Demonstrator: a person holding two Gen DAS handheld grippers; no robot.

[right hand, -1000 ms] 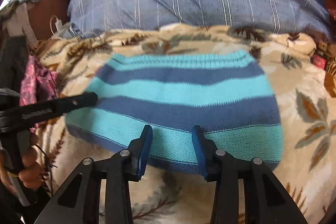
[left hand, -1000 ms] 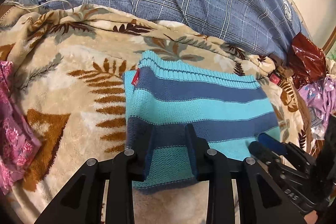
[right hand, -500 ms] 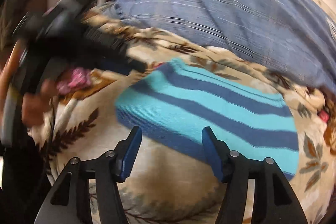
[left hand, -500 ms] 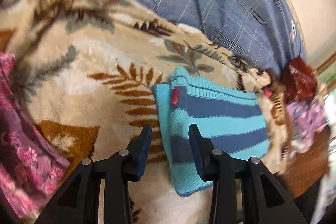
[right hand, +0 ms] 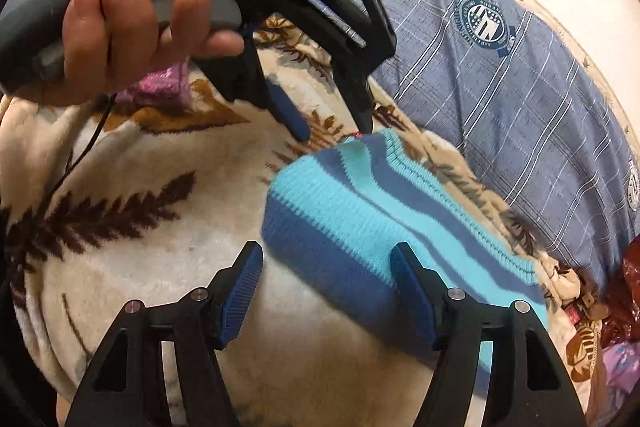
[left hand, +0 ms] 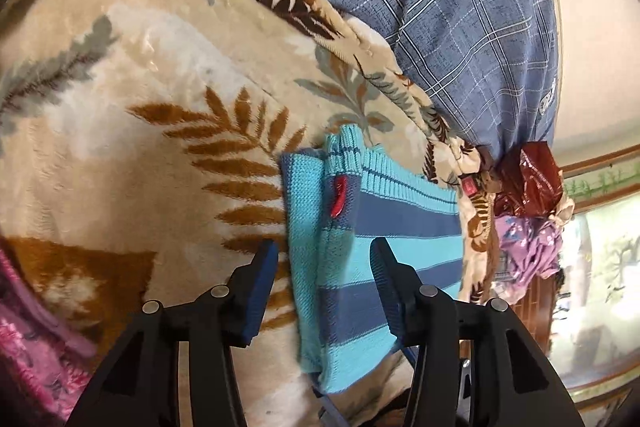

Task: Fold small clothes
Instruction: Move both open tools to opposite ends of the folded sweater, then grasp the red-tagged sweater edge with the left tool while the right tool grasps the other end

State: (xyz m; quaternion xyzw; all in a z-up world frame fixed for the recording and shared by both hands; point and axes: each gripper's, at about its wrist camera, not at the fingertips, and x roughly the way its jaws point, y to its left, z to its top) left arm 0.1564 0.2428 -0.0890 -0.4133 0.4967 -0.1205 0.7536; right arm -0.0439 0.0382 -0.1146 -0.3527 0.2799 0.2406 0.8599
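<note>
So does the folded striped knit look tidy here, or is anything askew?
Slightly askew: on the striped knit, the left edge shows an under layer sticking out past the top one, and the red tag pokes out at the fold. Nothing looks damaged.

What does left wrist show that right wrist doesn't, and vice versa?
Left wrist only: the sweater's red tag and a pink garment at lower left.
Right wrist only: the hand that holds the left claw, seen from outside.
Both: the striped sweater on the leaf-print blanket, the blue plaid bedding, and each view's own claw opening, pads off the knit, as with the right claw.
</note>
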